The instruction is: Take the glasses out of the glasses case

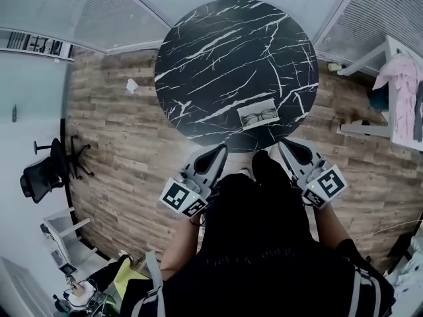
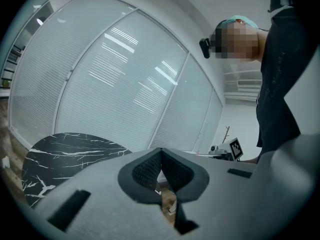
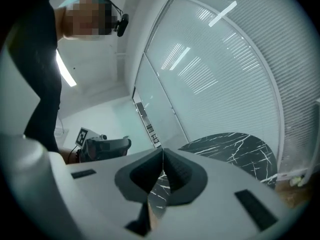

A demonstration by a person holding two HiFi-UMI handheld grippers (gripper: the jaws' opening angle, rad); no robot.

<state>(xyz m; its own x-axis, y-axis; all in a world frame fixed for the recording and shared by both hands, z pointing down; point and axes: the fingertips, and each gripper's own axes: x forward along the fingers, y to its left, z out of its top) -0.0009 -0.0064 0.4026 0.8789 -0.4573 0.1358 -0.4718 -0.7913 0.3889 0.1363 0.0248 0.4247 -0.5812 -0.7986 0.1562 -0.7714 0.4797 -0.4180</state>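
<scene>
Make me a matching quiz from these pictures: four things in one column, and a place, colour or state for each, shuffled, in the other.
1 glasses case
2 table
3 office chair
4 left tongs

A shut, nothing held
B black with white veins
C off to the table's left
D on the table, near its edge

Pairs: 1-D, 2-B, 3-C, 4-A

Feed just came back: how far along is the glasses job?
Nothing is done: the glasses lie in the glasses case on the table. Nothing is in hand: left gripper and right gripper are shut, empty, short of the case. Reaching in and lifting them out remains.
</scene>
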